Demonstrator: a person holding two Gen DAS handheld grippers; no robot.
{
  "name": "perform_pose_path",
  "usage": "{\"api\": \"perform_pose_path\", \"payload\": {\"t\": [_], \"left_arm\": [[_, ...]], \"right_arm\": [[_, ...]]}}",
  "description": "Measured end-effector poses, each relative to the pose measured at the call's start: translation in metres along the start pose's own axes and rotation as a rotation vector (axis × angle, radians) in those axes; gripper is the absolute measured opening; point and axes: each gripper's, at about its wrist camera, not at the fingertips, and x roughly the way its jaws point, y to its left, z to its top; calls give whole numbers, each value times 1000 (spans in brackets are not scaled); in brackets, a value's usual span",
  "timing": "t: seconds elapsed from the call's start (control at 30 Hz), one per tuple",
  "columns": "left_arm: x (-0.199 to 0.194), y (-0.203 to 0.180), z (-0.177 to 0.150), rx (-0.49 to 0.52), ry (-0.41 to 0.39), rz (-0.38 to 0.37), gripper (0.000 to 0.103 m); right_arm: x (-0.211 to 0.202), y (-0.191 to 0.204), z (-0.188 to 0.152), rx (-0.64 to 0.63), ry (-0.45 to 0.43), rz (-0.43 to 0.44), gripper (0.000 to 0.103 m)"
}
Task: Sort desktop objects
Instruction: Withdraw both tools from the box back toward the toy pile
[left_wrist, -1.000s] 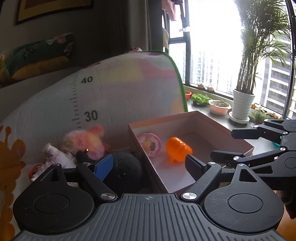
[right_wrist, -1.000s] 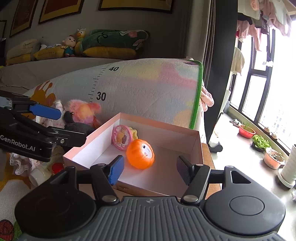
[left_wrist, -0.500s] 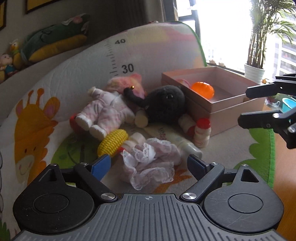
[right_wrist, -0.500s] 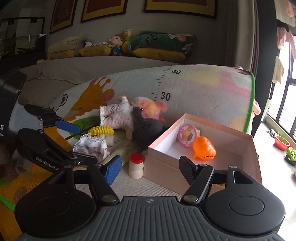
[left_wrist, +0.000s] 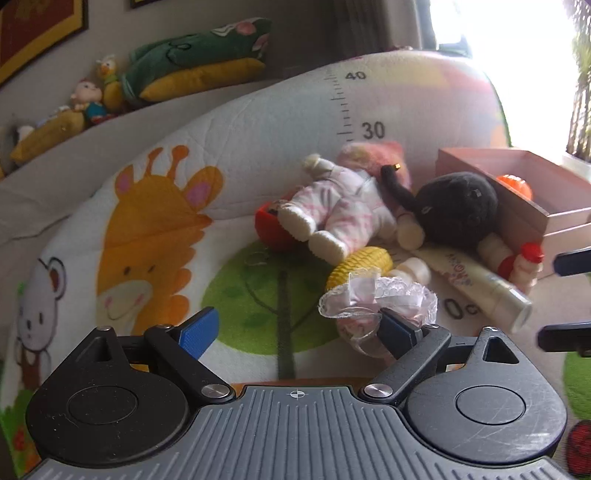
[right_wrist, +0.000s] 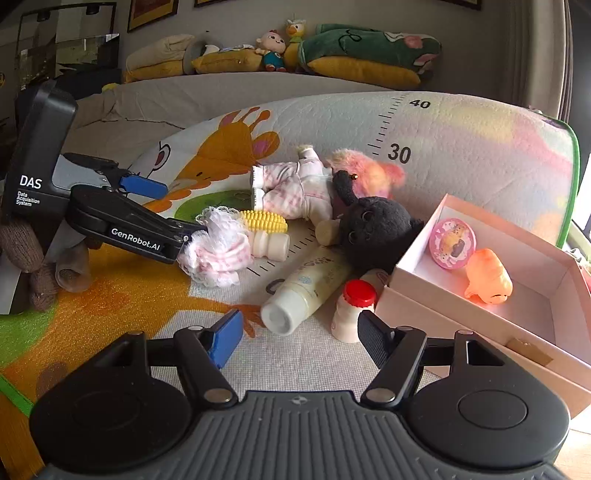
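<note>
My left gripper (left_wrist: 297, 326) is gaping wide, its right finger (right_wrist: 162, 230) touching the lace cloth (right_wrist: 218, 247) on the mat (right_wrist: 122, 291). My right gripper (right_wrist: 299, 341) is spreading wide, empty, bottle (right_wrist: 351, 310) at twelve o'clock, box (right_wrist: 491, 295) at two.

A green and yellow cushion (right_wrist: 369, 55) lay on the sofa back (right_wrist: 229, 92), with a small doll (right_wrist: 273, 50) and a duck toy (right_wrist: 295, 29) just beside it and more yellow and cream pillows (right_wrist: 166, 61) further left. Framed pictures (right_wrist: 151, 13) hung on the grey wall above. At the right edge, bright window light (left_wrist: 517, 55) washed out the view.
</note>
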Motion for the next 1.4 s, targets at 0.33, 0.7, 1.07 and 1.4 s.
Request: {"api": "perform_pose_path", "payload": {"t": [0.33,0.7,1.07,1.4], "left_arm": [[4,-20,-1,74,-3,-245,96],[5,-10,-3,5,18,-209,98],[-2,-47,21,52,-16,-244,98],[2,-106,35,180,-42,-328,85]], "right_arm": [[-1,6,18,-29,-35,-13,69],[0,-26,-25,154,90,-54,85],[7,-32,-35,174,115,-77,103],[1,-33,-38,180,113,-73,103]]}}
